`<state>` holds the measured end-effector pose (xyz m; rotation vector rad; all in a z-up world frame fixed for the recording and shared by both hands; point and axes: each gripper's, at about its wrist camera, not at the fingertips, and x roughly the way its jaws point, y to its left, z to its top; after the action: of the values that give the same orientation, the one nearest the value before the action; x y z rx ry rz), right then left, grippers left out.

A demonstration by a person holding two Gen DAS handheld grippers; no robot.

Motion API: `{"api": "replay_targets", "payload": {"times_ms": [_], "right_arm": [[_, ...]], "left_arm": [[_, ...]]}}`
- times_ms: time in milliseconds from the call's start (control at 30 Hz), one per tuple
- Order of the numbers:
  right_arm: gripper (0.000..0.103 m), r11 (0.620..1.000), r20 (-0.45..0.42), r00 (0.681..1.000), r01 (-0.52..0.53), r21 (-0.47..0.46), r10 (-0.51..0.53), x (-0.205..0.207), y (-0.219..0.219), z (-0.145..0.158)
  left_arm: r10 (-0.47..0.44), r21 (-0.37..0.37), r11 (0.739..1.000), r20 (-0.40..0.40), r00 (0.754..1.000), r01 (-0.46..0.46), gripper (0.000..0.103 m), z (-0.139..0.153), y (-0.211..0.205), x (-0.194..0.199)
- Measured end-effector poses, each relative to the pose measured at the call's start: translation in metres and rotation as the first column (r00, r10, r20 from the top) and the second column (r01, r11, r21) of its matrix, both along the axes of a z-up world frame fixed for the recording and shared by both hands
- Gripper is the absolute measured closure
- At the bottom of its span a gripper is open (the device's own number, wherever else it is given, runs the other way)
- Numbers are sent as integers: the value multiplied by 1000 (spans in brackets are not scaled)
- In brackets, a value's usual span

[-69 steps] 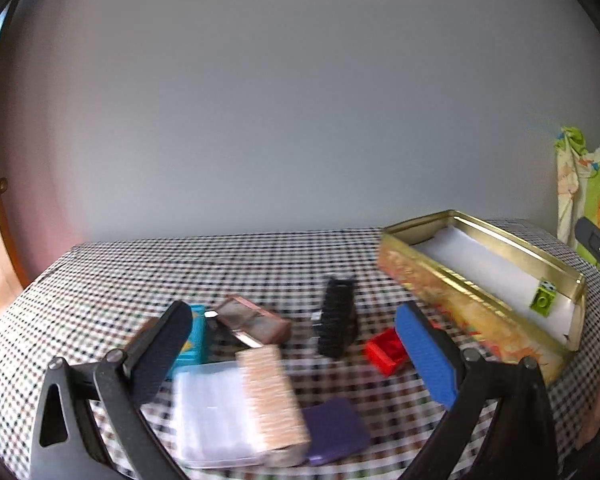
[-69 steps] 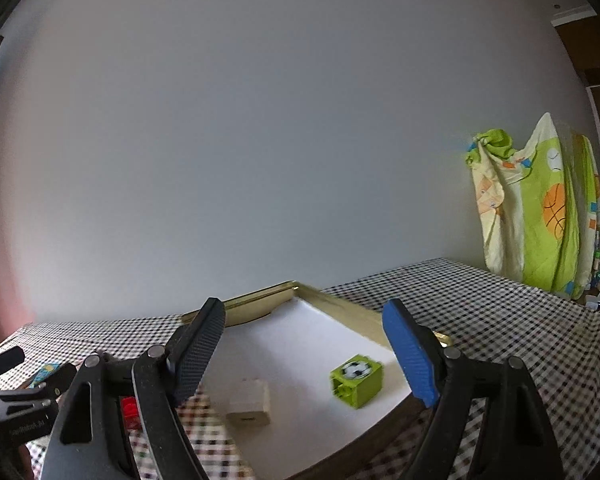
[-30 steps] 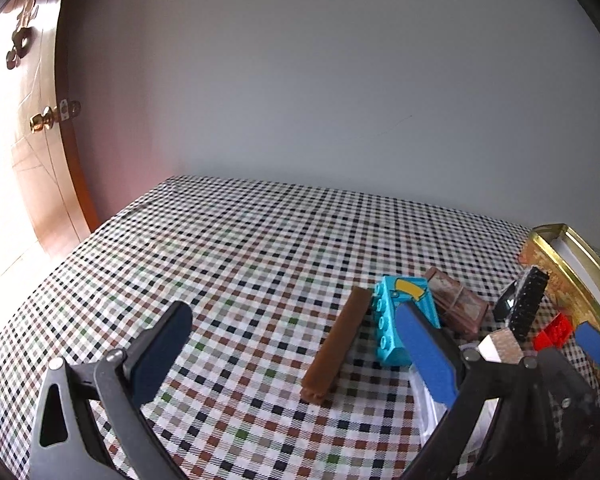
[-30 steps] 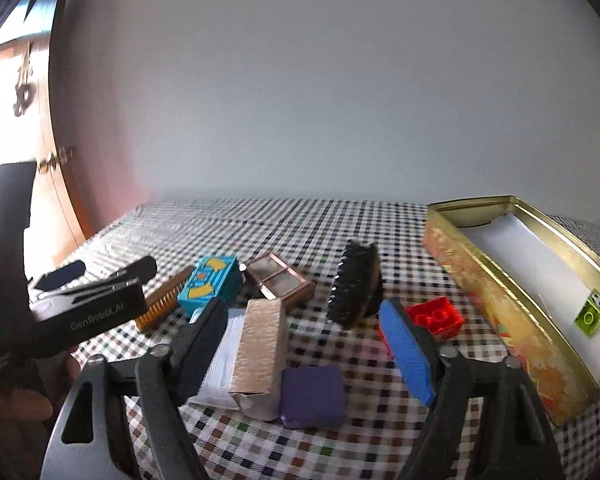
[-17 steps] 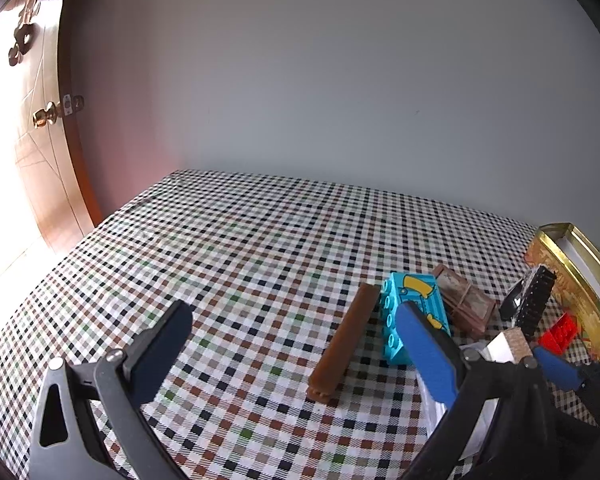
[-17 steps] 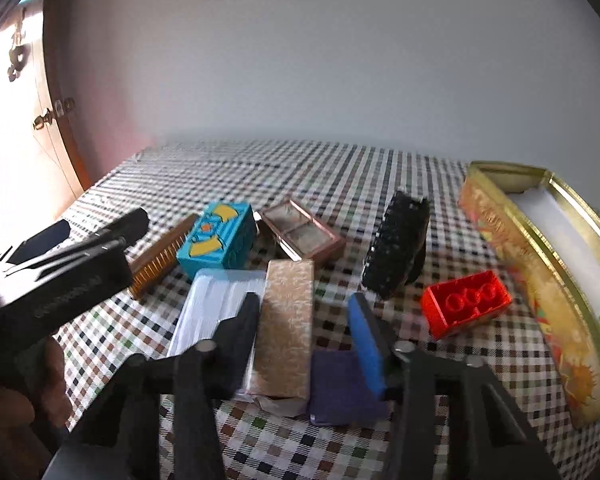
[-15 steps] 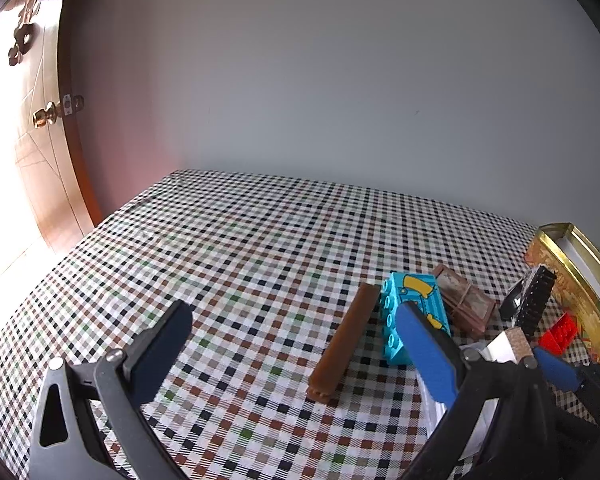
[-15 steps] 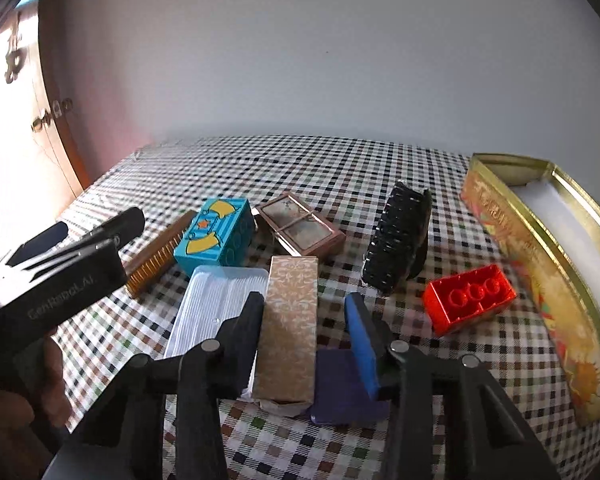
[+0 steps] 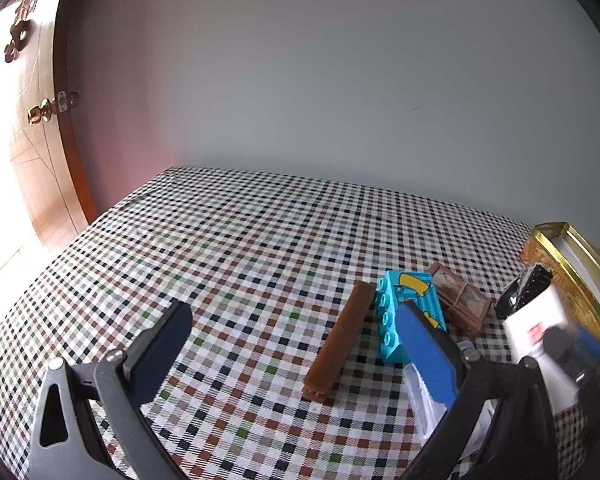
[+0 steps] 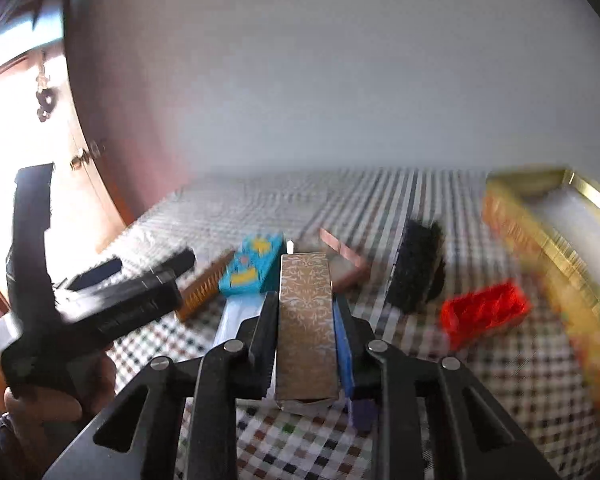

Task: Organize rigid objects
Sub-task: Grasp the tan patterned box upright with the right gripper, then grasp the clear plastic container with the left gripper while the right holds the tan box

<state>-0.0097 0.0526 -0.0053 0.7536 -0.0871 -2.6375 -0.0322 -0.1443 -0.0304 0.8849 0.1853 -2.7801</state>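
Right tongs (image 10: 305,328) have just closed onto the patterned gold box (image 10: 306,320); both pads now pinch its long sides, and it appears lifted off the white case (image 10: 236,316) beneath, mid-table. Judgement: grasp made, carry to the gold tin (image 10: 556,232) at the right edge is next. In the way: black brush (image 10: 416,264) and red brick (image 10: 484,312) between box and tin. Left tongs (image 9: 292,344) hang spread and empty over the checked table (image 9: 220,240), near the brown bar (image 9: 340,340) and blue brick (image 9: 404,300).
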Motion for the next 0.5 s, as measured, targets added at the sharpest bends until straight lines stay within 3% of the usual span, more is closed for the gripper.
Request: {"api": "replay_targets", "payload": {"times_ms": [300,500], "right_arm": [[76,992,-127,984,121,-18,-122,14,26,15],[76,982,-201,964,185,37,-174,25,37,19]], "left_arm": [[-92,1,996,-31,995,92,1,1,14,7],[-121,17,993,-7,993,121,2,-2,30,10]]}}
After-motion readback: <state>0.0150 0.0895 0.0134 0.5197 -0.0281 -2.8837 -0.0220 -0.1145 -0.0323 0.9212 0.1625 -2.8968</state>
